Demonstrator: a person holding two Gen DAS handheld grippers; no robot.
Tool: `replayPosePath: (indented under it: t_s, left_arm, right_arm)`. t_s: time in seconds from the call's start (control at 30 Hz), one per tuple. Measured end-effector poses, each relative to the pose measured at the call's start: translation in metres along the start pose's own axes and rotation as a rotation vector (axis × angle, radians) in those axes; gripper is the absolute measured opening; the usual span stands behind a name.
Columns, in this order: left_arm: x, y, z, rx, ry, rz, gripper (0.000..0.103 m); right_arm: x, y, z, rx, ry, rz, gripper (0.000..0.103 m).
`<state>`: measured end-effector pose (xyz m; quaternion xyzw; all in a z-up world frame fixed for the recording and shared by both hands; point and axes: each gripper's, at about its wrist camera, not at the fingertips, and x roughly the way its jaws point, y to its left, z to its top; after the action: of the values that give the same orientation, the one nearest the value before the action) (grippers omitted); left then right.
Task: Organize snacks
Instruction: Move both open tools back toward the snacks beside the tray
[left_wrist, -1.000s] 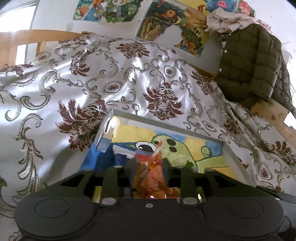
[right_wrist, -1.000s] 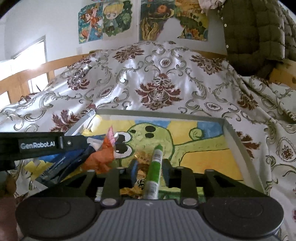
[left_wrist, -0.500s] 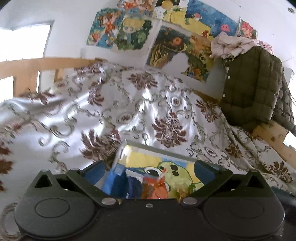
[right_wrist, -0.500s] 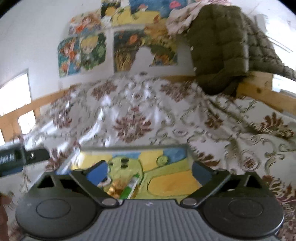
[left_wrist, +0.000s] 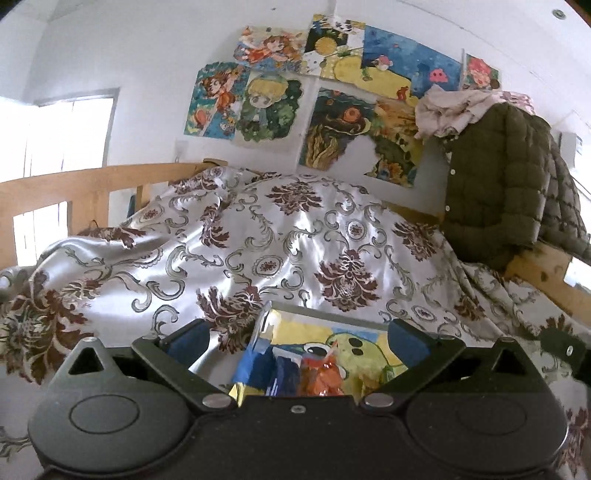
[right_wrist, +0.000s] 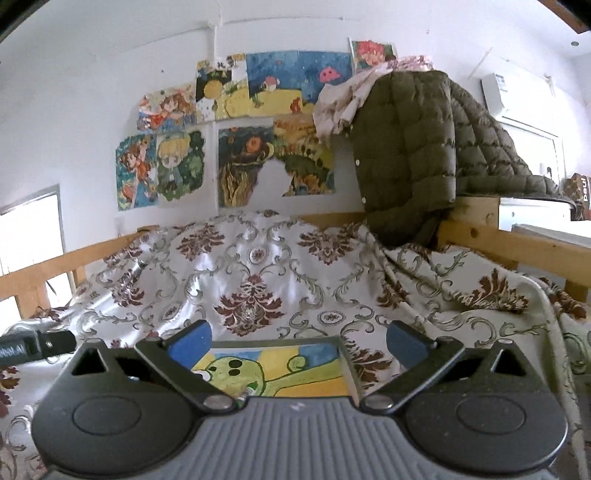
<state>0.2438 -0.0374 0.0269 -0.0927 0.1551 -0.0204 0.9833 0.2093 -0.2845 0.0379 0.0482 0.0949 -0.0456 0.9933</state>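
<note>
Nearest in the left wrist view, the left tongs (left_wrist: 295, 338) stand wide apart with nothing between the pads and nothing touched. Just past and below them lies the tray (left_wrist: 325, 316), on the patterned bedspread (left_wrist: 280, 236). The snacks sit in the tray's left end: a blue packet (left_wrist: 258, 365) against the left wall and an orange packet (left_wrist: 320, 376) beside it, both partly hidden by the tongs' body. So the snacks lie ahead of and beneath the left tongs, which look the nearer pair to them.

The right tongs (right_wrist: 297, 338) are equally wide and empty, with the same tray (right_wrist: 345, 360) just below. Only the tip of a green item (right_wrist: 253, 388) shows at their body's edge; it may be a tube with its long axis running away from the camera, but too little is visible to be sure.
</note>
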Motion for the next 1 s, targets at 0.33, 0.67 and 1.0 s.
replayPosePath:
  t_s: [0.33, 0.67, 1.0]
  left_arm:
    - [-0.059, 0.001, -0.033, 0.069, 0.022, 0.016, 0.102]
    - [-0.105, 0.004, -0.049, 0.109, 0.047, 0.014, 0.102]
    - [-0.126, 0.012, -0.066, 0.108, 0.115, 0.049, 0.102]
  right_arm:
    - [-0.068, -0.003, -0.02, 0.033, -0.005, -0.032, 0.103]
    - [-0.119, -0.002, -0.047, 0.05, 0.057, -0.052, 0.103]
    - [-0.141, 0.02, -0.062, 0.007, 0.086, -0.056, 0.103]
